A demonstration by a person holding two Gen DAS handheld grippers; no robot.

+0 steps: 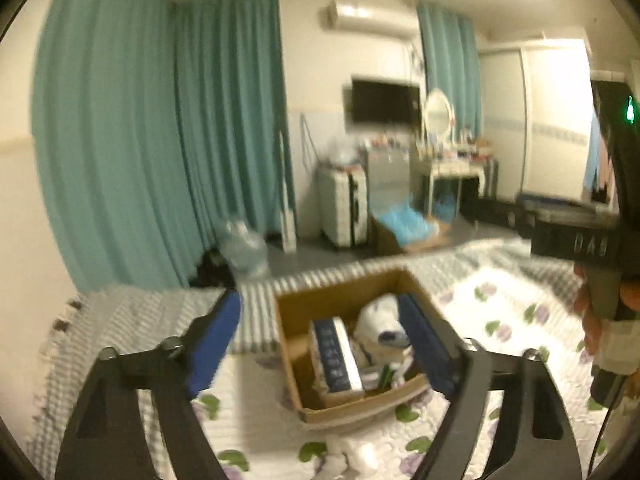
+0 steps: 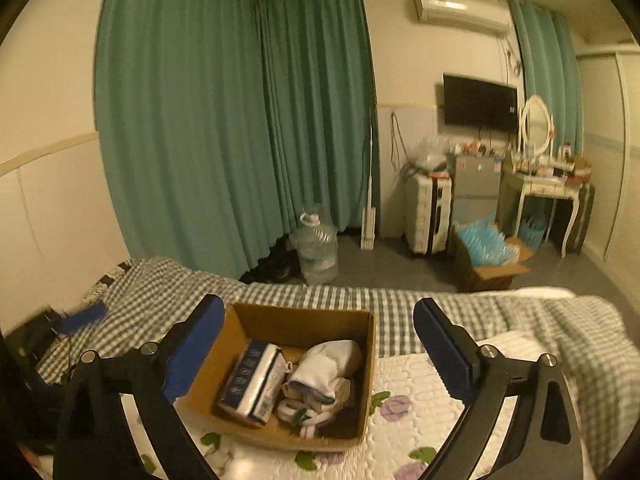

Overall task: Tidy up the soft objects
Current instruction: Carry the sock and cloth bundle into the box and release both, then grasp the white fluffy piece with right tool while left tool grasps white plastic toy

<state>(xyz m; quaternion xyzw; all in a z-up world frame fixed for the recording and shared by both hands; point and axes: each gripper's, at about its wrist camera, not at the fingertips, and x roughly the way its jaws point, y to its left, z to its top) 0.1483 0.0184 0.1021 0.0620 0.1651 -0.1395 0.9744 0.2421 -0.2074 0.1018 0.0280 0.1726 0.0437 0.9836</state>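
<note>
An open brown cardboard box (image 2: 362, 364) is seen at the lower centre of both views, resting on a bed covered by a white quilted spread with a purple-and-green flower print (image 2: 416, 384) and a grey-and-white checked blanket (image 2: 400, 300). Inside the box, a blue-and-white wrapped packet (image 2: 250, 384) is laid at the left and a bundle of white and pale-blue soft cloth (image 2: 324, 376) at the right, with smaller pale pieces beneath it. A stage late in the sorting is judged to be in hand, since several soft things are already gathered in the box. At the bottom centre of the left wrist view a small crumpled white soft piece (image 1: 352, 454) is seen on the spread just in front of the box; its kind cannot be told through the blur. It is judged to be what remains: the next move calls for a descent onto it, a gentle pinch and a short lift over the near wall. The left tool (image 1: 320, 328) is held wide apart above the box, nothing being touched or carried. The right tool (image 2: 318, 332) is likewise spread wide and empty, the box being framed between its blue pads (image 2: 196, 344).
</note>
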